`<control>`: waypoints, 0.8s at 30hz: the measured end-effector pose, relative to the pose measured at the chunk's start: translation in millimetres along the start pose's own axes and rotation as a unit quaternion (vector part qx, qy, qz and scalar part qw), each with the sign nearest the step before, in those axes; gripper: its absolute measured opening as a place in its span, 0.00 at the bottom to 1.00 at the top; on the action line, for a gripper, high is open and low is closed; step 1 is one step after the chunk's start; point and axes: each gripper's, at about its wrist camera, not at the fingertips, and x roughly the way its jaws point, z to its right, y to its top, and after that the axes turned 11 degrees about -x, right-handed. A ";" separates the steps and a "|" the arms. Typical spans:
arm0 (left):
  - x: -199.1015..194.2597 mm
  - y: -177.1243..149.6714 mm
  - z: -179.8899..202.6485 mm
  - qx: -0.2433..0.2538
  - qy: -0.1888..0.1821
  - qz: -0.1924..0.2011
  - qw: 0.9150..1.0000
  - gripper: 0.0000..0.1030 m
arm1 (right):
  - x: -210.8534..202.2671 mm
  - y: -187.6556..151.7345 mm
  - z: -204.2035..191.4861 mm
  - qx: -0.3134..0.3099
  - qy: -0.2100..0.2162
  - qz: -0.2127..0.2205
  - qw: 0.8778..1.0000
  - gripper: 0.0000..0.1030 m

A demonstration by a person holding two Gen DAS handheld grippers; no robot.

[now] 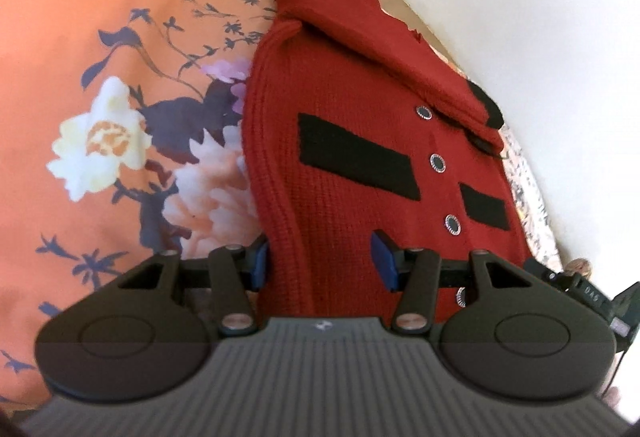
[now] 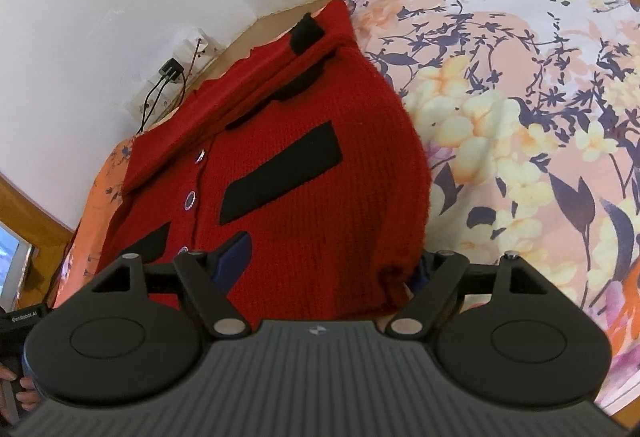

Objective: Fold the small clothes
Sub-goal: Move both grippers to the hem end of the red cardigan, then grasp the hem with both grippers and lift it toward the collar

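Lying buttoned-side up on the floral bedspread, the red cardigan has one sleeve folded across its top near the wall. Both grippers sit at the cardigan's hem, jaws spread: the left gripper straddles one edge, the right gripper the opposite corner

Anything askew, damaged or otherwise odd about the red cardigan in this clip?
Nothing looks damaged. The red cardigan lies buttoned on the floral bedsheet, one sleeve folded across its top. It sits near the bed's edge by the wall. Both tools, left and right, are open at its hem.
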 end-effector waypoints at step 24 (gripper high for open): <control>6.2 -11.5 29.1 0.087 0.067 0.014 0.994 0.26 | -10.5 -3.0 3.0 0.032 -0.019 0.076 0.996 0.17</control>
